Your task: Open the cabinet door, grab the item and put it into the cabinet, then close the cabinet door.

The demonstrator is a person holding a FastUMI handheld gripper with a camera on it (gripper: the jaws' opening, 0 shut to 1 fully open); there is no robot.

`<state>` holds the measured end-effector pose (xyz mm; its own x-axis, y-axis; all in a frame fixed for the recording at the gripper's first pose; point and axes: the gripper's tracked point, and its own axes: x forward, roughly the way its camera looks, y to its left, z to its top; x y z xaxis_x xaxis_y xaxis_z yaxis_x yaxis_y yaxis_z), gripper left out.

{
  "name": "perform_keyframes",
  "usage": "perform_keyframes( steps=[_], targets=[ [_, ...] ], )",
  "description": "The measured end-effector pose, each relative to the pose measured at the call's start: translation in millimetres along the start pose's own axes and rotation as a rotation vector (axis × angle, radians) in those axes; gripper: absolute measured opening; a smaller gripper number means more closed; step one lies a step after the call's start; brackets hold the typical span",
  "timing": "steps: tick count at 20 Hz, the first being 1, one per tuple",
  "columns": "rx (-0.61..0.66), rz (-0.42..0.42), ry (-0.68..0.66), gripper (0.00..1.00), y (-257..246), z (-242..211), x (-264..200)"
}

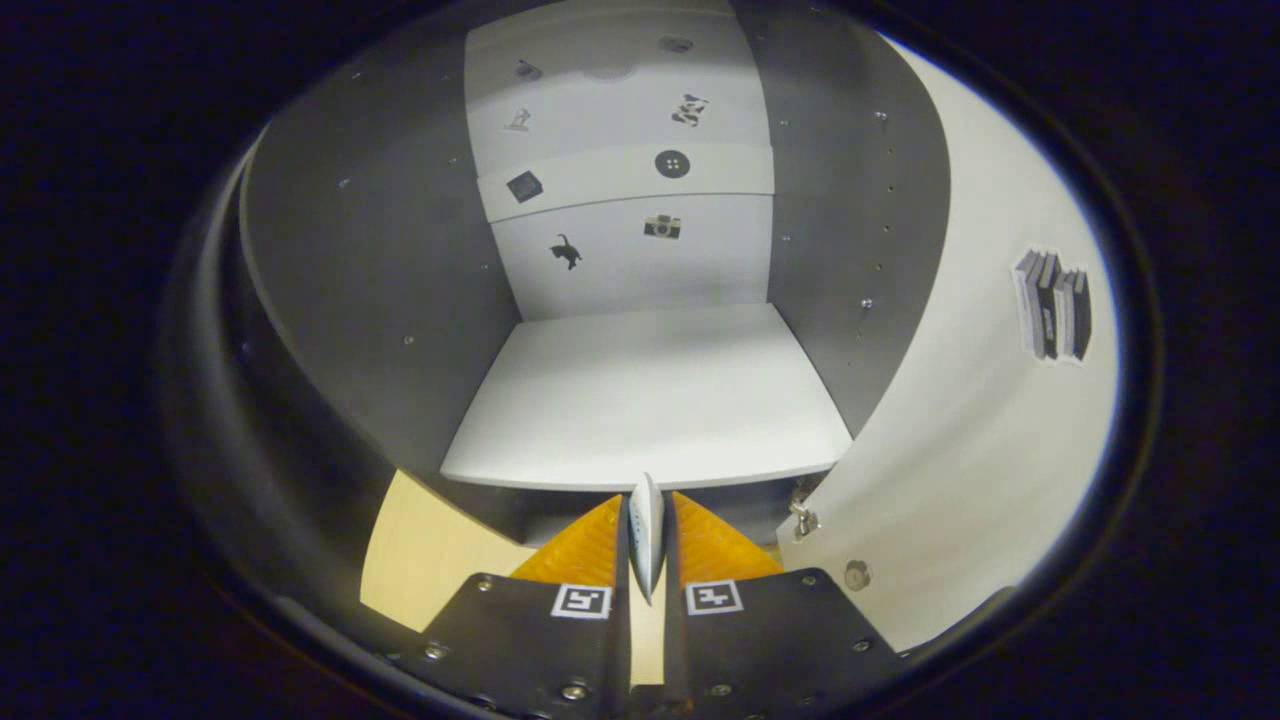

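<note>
Both claw (646,535) fingers pinching item (646,530).

The cabinet (640,250) stands open on a pale wooden desk (420,550), whose bare top shows to the left of the jaws. Inside, a white shelf (640,400) lies flat just beyond the jaws, its front edge facing them, bounded by grey side walls on either hand and a white back panel with small dark stickers. Nothing rests on its surface. Higher up, a second white shelf (625,175) crosses the back, seen edge-on with stickers on its front. The white door (960,450) hangs swung out to the right of the lower shelf, hinged beside its front corner.

The jaws (646,540) are closed on a thin white item (646,530), both fingers pressing its sides, just short of the lower shelf's front edge.
</note>
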<state>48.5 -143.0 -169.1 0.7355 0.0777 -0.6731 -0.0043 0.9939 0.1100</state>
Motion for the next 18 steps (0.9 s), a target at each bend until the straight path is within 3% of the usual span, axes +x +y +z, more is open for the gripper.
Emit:
perform_keyframes(
  steps=[6, 18],
  targets=[
    [0.061, -0.009, -0.013, 0.13, -3.8, 25.6, 15.1],
    [0.065, -0.052, 0.026, 0.13, -10.6, 50.3, 46.6]
  ],
)
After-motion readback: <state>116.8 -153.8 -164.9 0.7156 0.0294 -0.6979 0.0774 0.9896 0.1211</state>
